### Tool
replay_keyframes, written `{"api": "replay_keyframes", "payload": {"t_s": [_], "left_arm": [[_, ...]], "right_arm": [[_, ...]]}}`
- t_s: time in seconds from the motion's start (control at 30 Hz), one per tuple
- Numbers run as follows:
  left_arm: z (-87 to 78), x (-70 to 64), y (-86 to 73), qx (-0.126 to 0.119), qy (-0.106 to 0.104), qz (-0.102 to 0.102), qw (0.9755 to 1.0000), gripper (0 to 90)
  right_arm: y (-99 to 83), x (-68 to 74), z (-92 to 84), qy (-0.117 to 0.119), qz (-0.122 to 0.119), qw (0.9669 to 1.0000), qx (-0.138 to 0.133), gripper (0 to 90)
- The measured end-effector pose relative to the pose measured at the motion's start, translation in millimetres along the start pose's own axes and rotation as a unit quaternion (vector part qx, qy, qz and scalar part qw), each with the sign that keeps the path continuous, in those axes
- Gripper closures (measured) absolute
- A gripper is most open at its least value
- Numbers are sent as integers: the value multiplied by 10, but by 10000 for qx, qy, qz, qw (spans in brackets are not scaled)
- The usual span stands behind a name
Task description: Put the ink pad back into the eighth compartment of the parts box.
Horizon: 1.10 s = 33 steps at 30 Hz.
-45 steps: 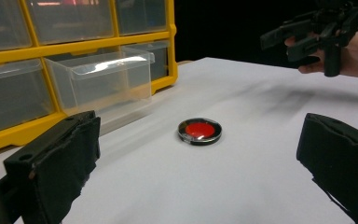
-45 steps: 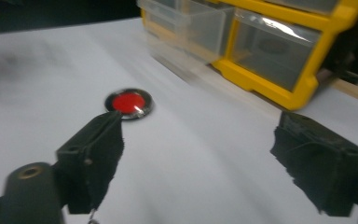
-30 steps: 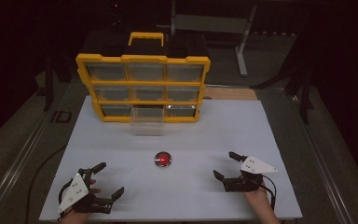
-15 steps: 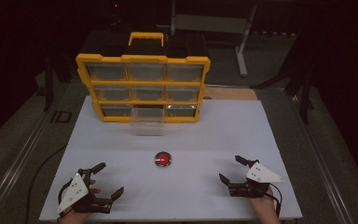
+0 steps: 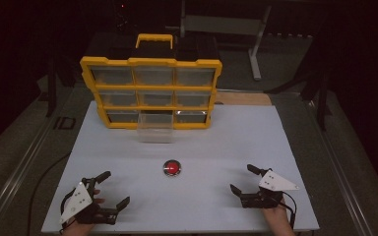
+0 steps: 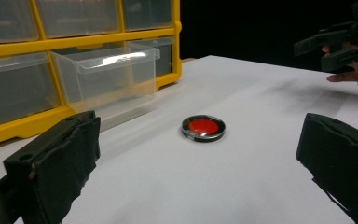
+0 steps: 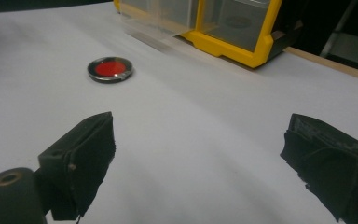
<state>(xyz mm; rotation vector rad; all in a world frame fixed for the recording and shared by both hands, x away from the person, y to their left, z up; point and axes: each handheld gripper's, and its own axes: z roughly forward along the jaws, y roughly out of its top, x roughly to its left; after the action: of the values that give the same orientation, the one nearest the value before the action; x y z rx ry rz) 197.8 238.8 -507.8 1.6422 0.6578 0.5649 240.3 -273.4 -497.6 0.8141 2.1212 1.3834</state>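
Between the spread jaws of the left gripper [image 5: 112, 189] and the right gripper [image 5: 242, 179], nothing is held. Ahead of both, well apart from each, a red disc [image 5: 172, 167] lies flat on the white table [image 5: 256, 142]. Beyond it, a clear drawer [image 5: 155, 129] projects from the yellow organizer [image 5: 150, 62].

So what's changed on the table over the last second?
The right gripper has pulled back toward the person and slightly right, jaws open, holding nothing. The left gripper stayed put, open. The red disc, the yellow organizer and its pulled-out clear drawer haven't moved.
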Motion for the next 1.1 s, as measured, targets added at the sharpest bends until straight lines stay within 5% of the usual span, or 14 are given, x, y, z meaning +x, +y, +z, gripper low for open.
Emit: {"api": "replay_keyframes", "payload": {"t_s": [0.27, 0.53, 0.8, 1.1], "left_arm": [[7, 6, 35, 119, -57, -129, 9998, 0], [-35, 37, 241, 48, 45, -135, 9999, 0], [-7, 79, 560, 84, -210, -45, 9997, 0], [201, 98, 782, 271, -571, 17, 9980, 0]], "right_arm": [[9, 36, -7, -58, -41, 9999, -96, 87], [36, 71, -6, -95, -122, 9998, -153, 87], [71, 69, -16, -92, -6, 9997, -239, 87], [98, 68, -30, -87, 14, 9995, -292, 87]]}}
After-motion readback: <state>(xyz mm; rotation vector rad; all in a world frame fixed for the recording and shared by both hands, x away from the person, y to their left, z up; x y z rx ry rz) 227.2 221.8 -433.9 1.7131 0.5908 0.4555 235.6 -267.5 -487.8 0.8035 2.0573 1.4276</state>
